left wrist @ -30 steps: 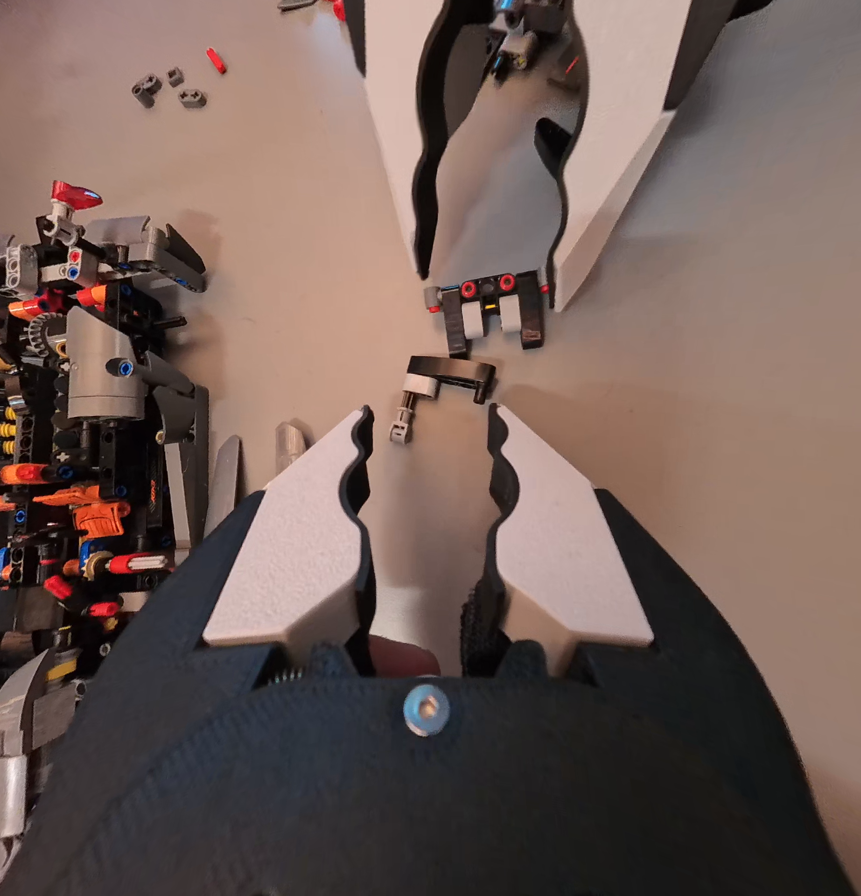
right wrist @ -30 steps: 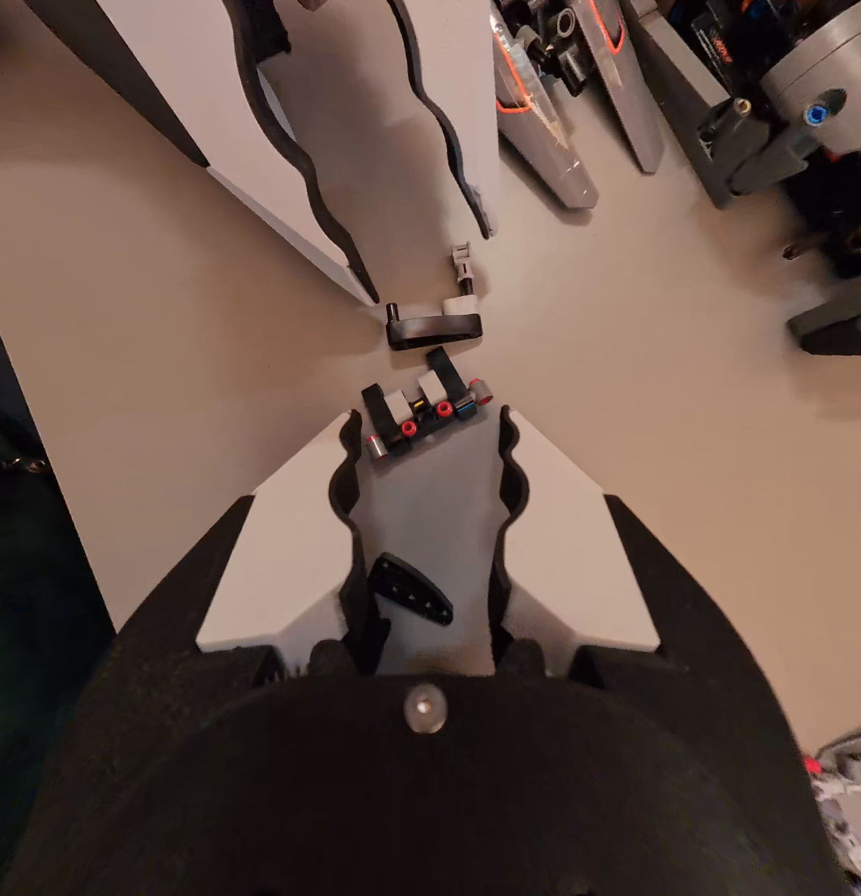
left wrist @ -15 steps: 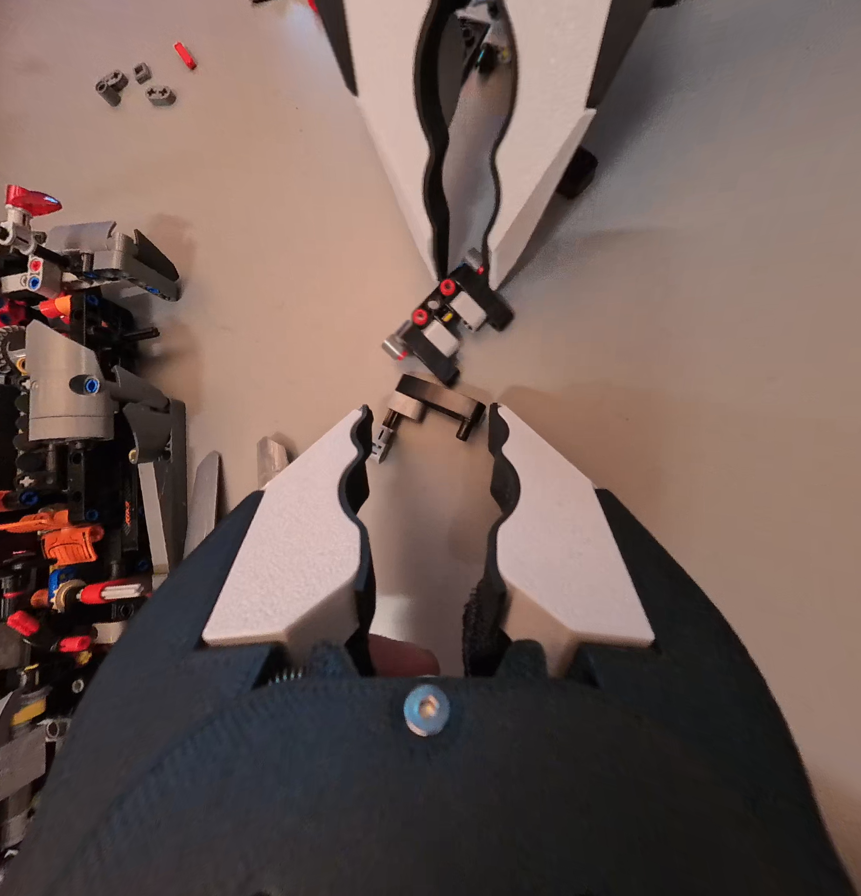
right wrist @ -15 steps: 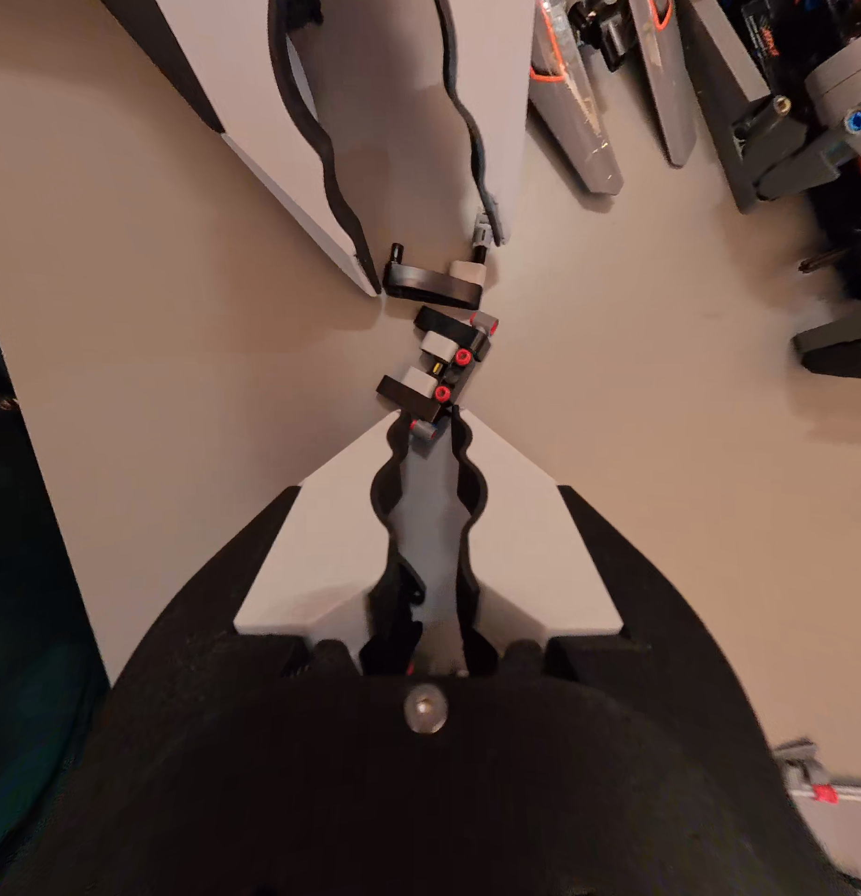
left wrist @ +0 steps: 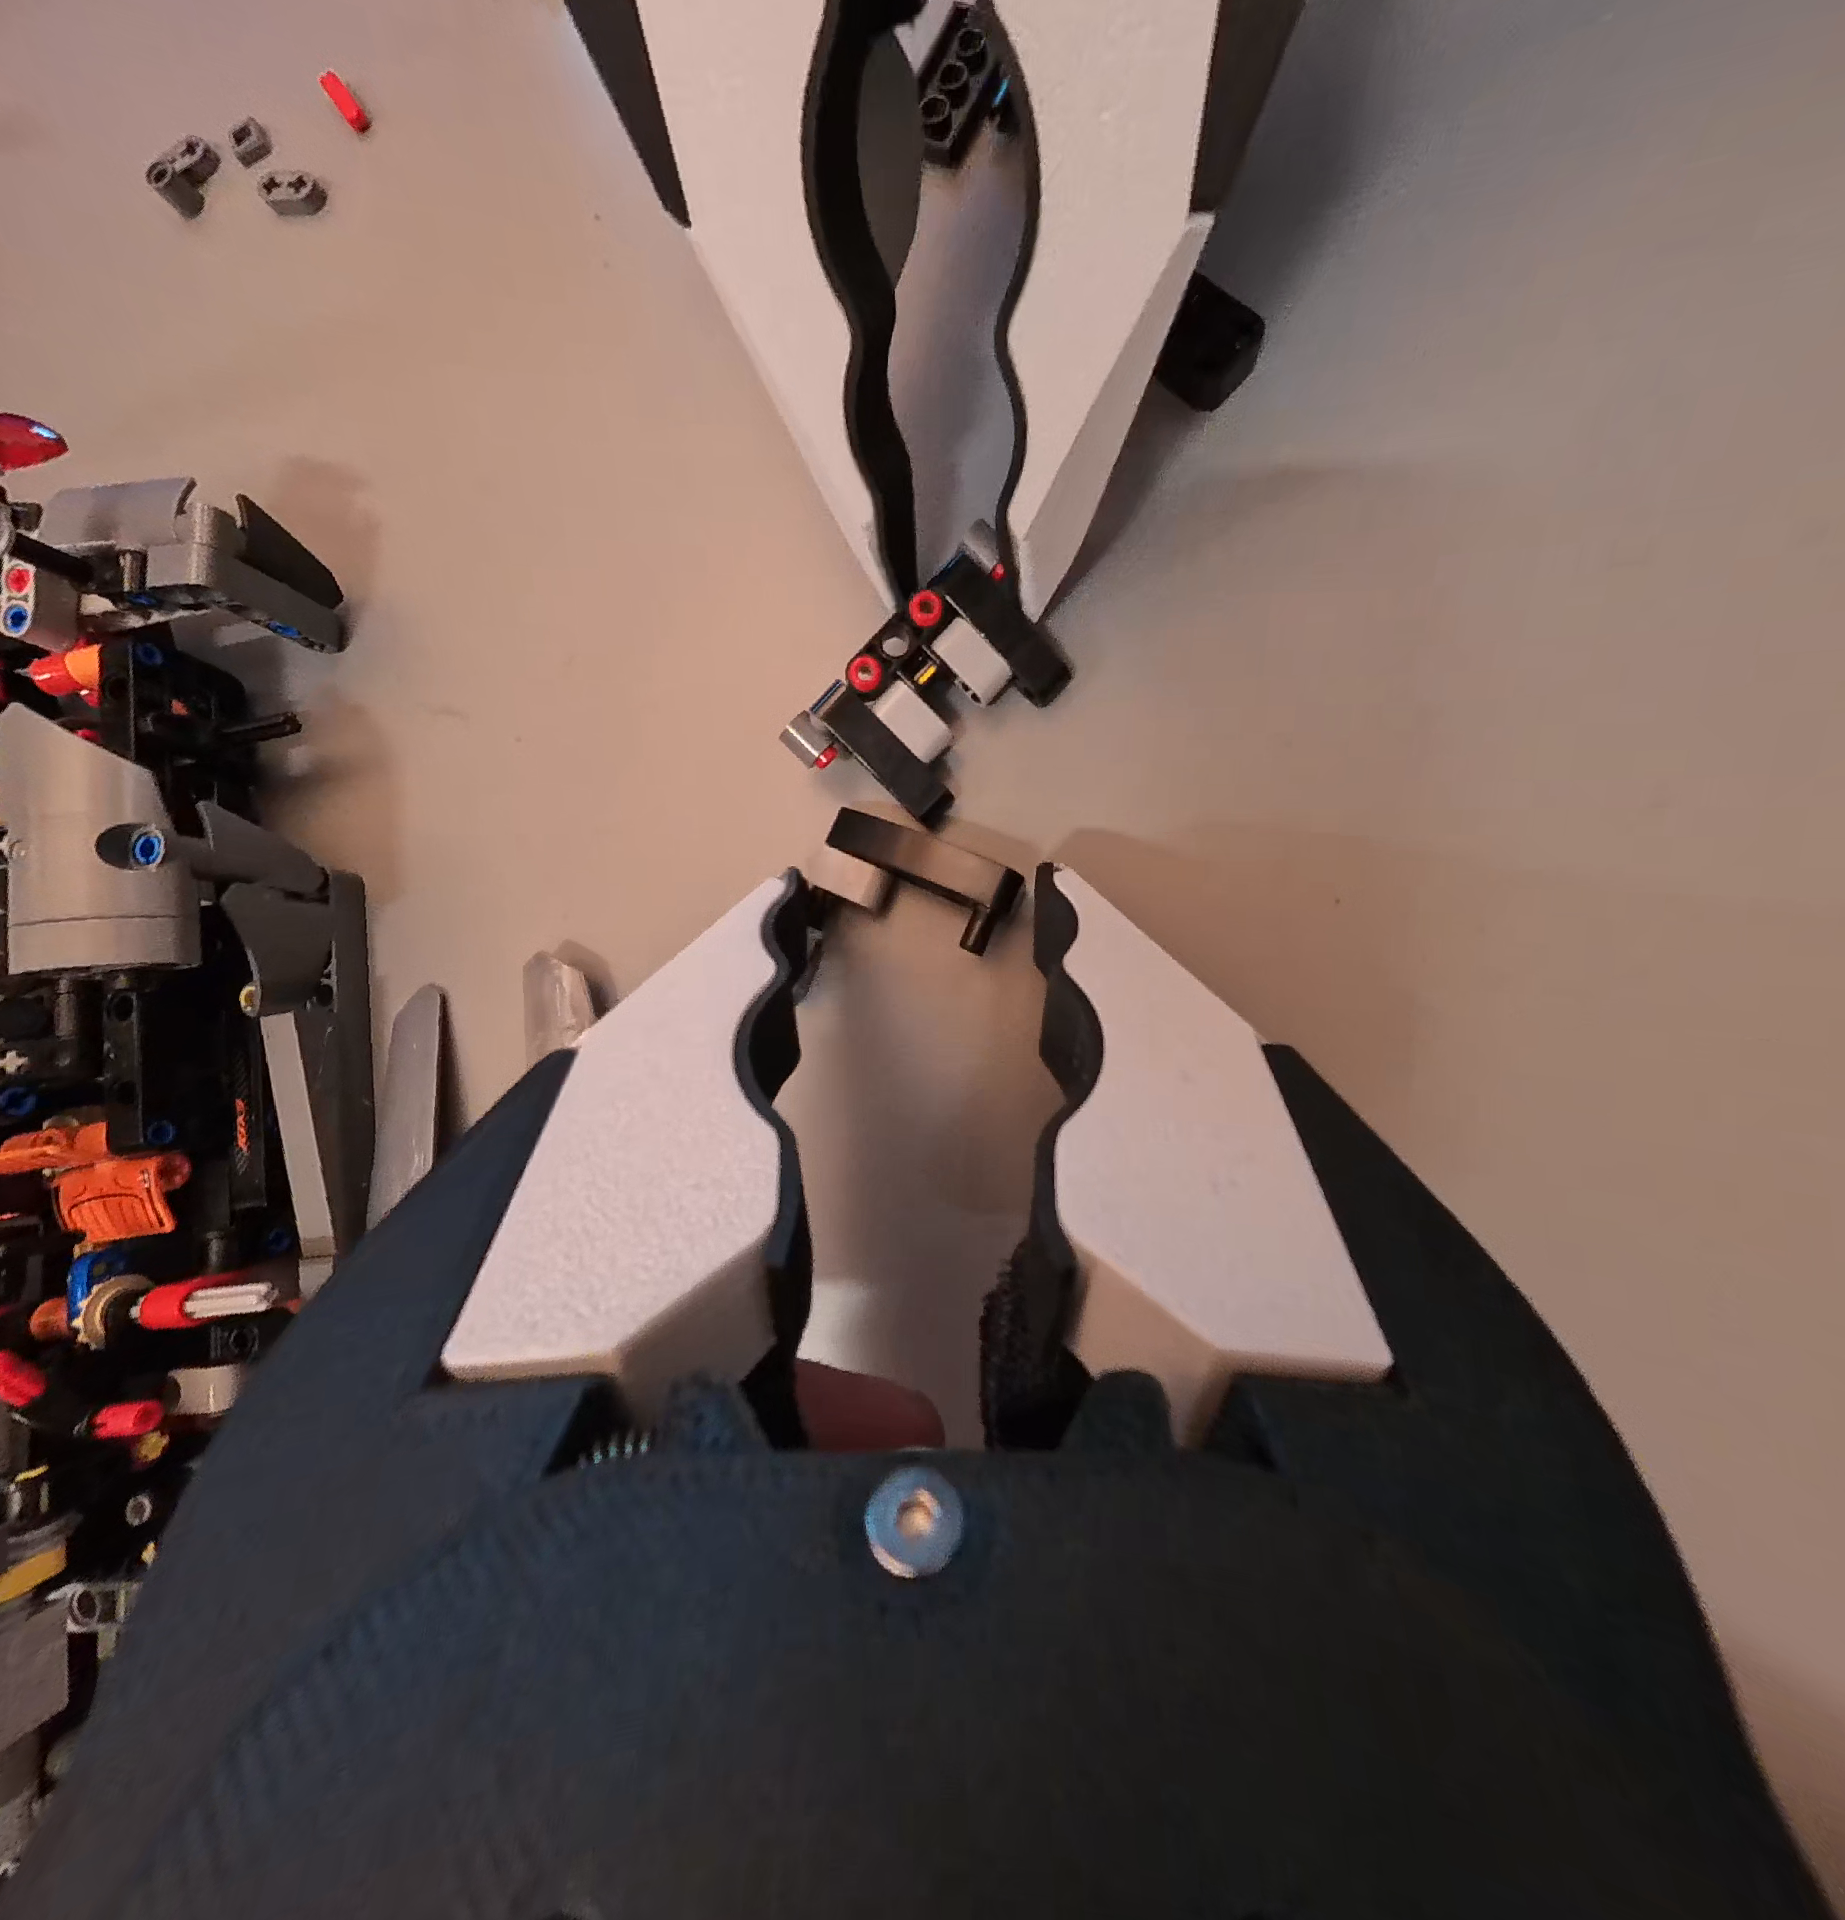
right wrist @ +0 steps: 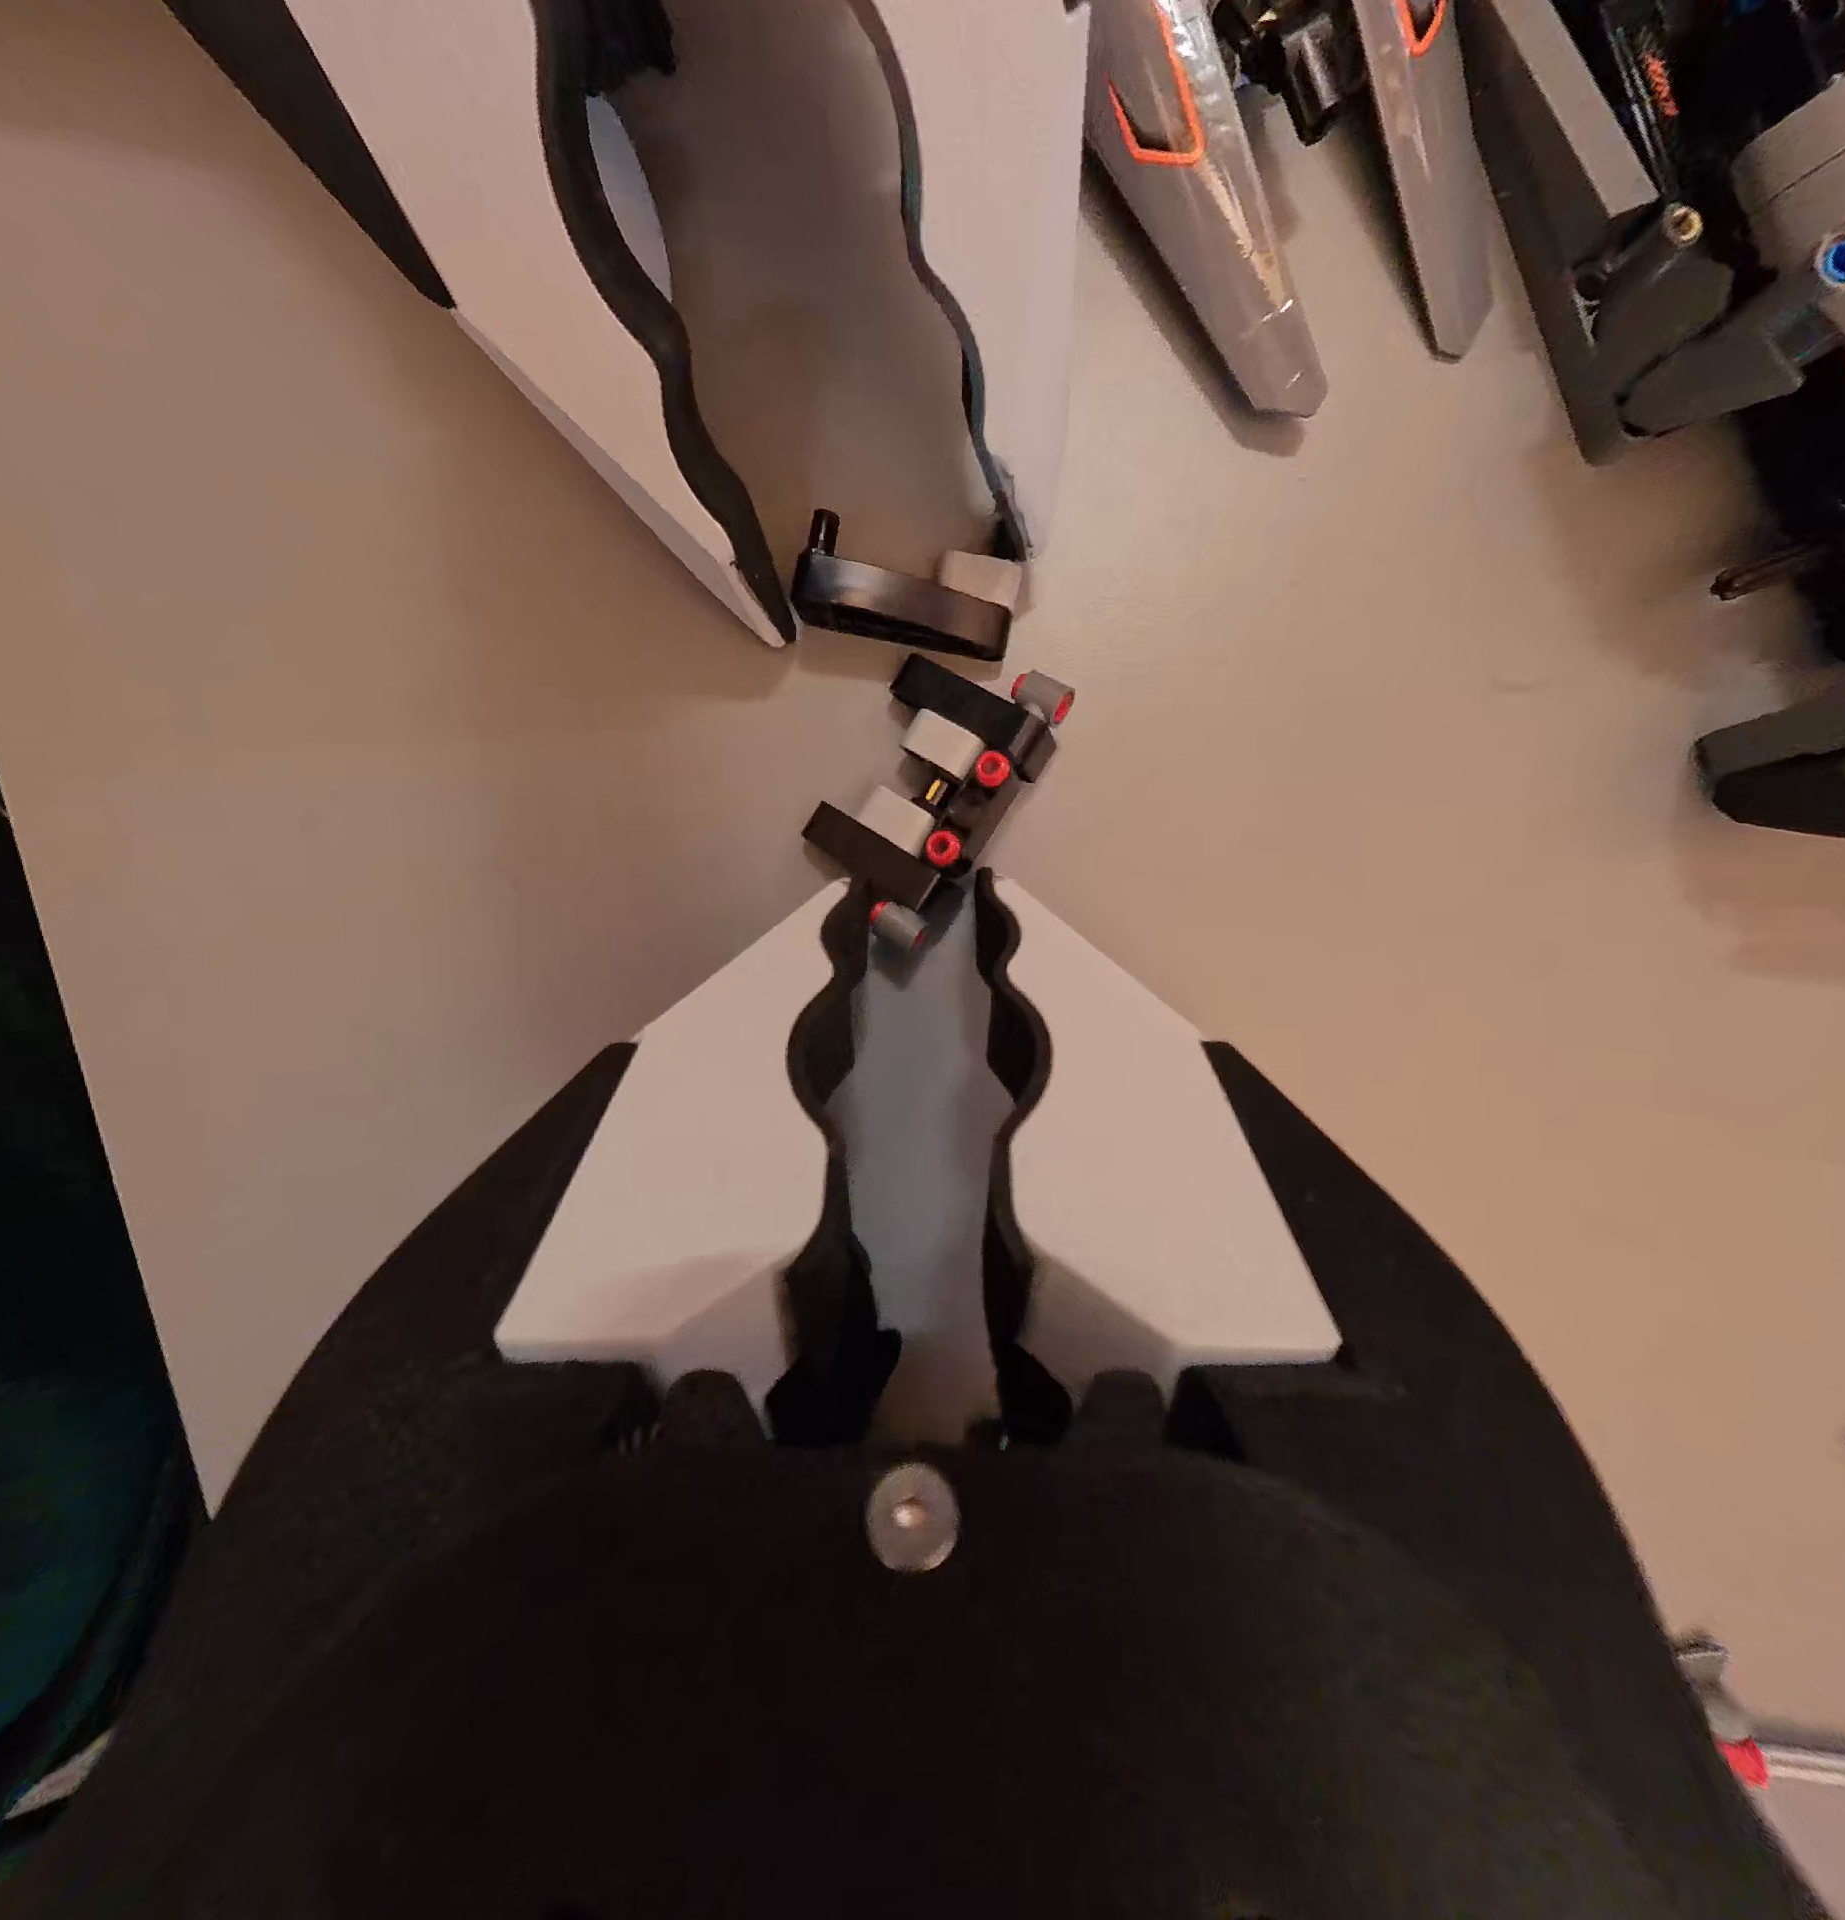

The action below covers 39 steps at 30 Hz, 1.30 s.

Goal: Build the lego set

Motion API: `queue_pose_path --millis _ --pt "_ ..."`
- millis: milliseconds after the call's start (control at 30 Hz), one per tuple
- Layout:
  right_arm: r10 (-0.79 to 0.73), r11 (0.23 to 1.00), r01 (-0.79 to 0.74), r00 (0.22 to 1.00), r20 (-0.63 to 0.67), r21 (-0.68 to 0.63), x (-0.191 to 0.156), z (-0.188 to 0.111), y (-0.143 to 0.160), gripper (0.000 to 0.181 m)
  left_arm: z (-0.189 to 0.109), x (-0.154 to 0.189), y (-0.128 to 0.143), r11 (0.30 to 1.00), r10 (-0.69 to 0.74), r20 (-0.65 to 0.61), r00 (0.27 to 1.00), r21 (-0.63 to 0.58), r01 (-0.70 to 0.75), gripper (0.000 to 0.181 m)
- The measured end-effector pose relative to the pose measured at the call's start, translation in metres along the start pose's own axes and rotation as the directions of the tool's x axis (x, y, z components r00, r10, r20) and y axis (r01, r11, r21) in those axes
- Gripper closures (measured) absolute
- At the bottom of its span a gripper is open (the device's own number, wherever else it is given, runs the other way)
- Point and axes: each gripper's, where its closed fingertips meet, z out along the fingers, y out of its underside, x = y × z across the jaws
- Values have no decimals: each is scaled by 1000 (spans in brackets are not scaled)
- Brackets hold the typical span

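two hand-held grippers are meeting tip to tip over a beige table point(left wrist: 1469, 727), each with white fingers and black wavy pads.

far to the left of the left gripper point(left wrist: 913, 883), a large part-built lego model point(left wrist: 97, 935) in grey, black and orange is sitting on the table. beyond it, ahead and to the left, three small grey connectors point(left wrist: 237, 177) and a red pin point(left wrist: 344, 101) are lying loose.

the left gripper's jaws are standing apart, gripping nothing. a black beam with a grey block point(left wrist: 923, 878) is lying on the table right at its fingertips, spanning most of the gap between them, its grey end touching or nearly touching the left fingertip.

just ahead of that beam, a small black assembly with grey blocks and red pins point(left wrist: 928, 686) is sitting at a slant, one end pinched between the nearly closed tips of the right gripper point(right wrist: 913, 883), which is reaching in from the opposite side. the assembly's free end is lying just beside the beam; i cannot tell whether they are touching.

to the right of the right gripper, grey pointed panels point(right wrist: 1209, 229) of the model are lying on the table.
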Motion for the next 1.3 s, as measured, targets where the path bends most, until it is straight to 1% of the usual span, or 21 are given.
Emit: queue_pose_path --millis 33,67,233,300,500,533,633,767,833,1067,1300 --pt "-11 1000 11 1000 3 -3 1 0 0 164 0 0 0 1000 1 0 1000 -1 -1 140" --pt "-22 1000 22 1000 1 -7 2 0 0 166 0 1 0 1000 3 -2 1000 -1 -3 141" --pt "-60 998 60 998 8 -32 5 -2 3 165 -1 3 1 1000 11 -9 1000 -4 -11 143" --pt "-53 998 53 999 7 -26 7 -4 1 157 -1 4 1 1000 16 -13 1000 -3 -16 143" --pt "-39 999 39 999 23 15 3 -7 -3 150 -3 4 3 1000 10 -19 1000 -4 -10 139" --pt "-41 999 41 999 24 19 3 -7 -3 150 -3 4 4 1000 8 -20 1000 -4 -8 139" --pt "-53 999 53 999 14 5 4 -4 0 158 -4 3 5 1000 4 -20 1000 -5 -4 138" --pt "-47 999 47 999 9 16 5 -6 -1 158 -8 0 7 1000 -10 -9 1000 -5 10 139" --pt "-39 999 38 999 13 19 4 -7 0 156 -10 -1 7 1000 -11 -5 1000 -7 11 139" --pt "-44 999 43 999 15 23 2 -6 -3 153 -7 0 9 1000 -4 -5 1000 -25 4 139" --pt "-74 997 75 997 24 -17 6 -1 1 161 -6 2 7 1000 6 -9 1000 -18 -7 141"
